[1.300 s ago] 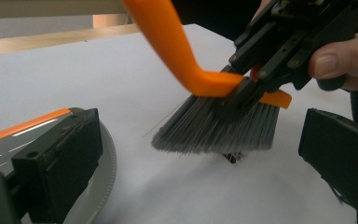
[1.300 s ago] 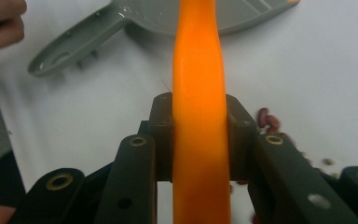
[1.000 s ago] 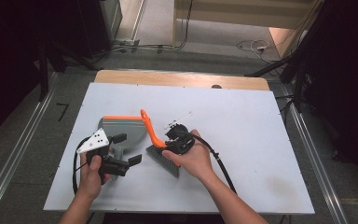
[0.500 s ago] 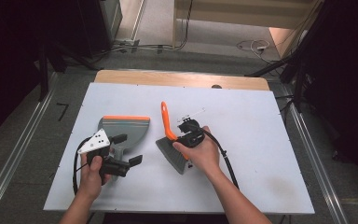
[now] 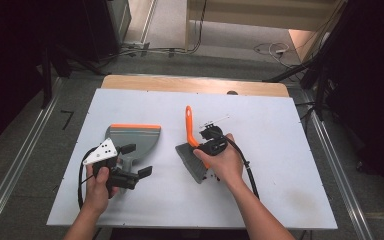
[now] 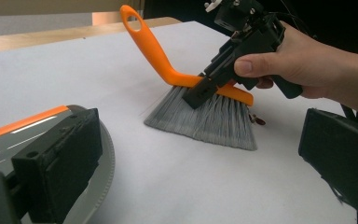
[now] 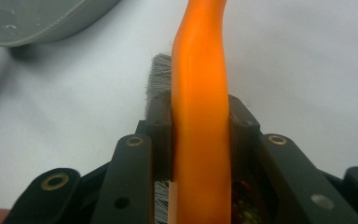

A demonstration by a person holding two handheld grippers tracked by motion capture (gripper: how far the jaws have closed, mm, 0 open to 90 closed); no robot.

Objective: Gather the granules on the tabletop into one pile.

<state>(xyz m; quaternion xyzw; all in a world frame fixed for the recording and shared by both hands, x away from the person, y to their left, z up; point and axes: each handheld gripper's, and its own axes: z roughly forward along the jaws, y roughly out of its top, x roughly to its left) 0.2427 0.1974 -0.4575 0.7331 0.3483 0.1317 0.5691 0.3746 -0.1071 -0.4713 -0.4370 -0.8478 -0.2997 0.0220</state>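
Two grippers in my hands, one dustpan and one hand brush on the white table (image 5: 280,190). My right gripper (image 5: 206,145) is clamped on the brush (image 5: 194,150): in the right gripper view both black pads press flat against the sides of the orange back, right where the handle (image 7: 200,93) starts. The left gripper view shows the same grip from the side, right gripper (image 6: 204,88) pinching the orange back, grey bristles (image 6: 209,122) splayed and touching the table, handle rising up and away with its hang hole at the tip. The brush sits mid-table, to the right of the dustpan (image 5: 132,137) and apart from it, with bare table between. A small dark speck (image 6: 259,121) lies on the table just beside the bristle edge; can't tell what it is.

My left gripper (image 5: 139,161) has its jaws spread wide, nothing pinched between them. In the high view it sits at the near end of the grey dustpan, over its handle side; the orange lip of the pan points away from me. In the left gripper view the left jaw sits right beside the pan's rim (image 6: 106,161); whether it touches, can't tell. The grey three-cornered plate (image 5: 102,151) is on top of the left gripper, cable looping off toward my edge.
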